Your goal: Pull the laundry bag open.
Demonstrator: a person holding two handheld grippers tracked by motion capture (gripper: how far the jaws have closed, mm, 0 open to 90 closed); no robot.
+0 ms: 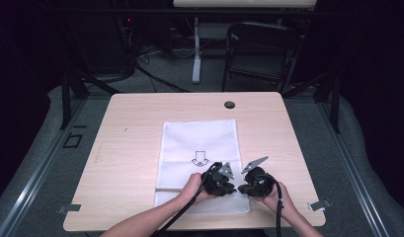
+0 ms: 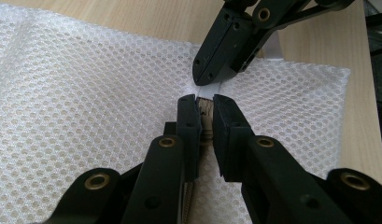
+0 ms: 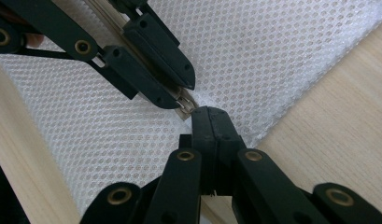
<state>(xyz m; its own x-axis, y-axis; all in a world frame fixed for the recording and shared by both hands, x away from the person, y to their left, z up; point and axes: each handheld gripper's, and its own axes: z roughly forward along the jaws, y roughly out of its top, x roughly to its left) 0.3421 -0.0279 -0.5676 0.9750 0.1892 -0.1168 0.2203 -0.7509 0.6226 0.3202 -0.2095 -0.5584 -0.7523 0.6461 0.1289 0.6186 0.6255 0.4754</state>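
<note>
Mesh bag [image 1: 197, 143] on table [image 1: 130, 123]

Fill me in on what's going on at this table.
A person is working on a white mesh bag lying flat on the table, a gripper in each hand. The left gripper is closed on the zipper pull near the bag's near edge. The right gripper is shut, pinching the mesh right beside it, seemingly to steady the bag.
</note>
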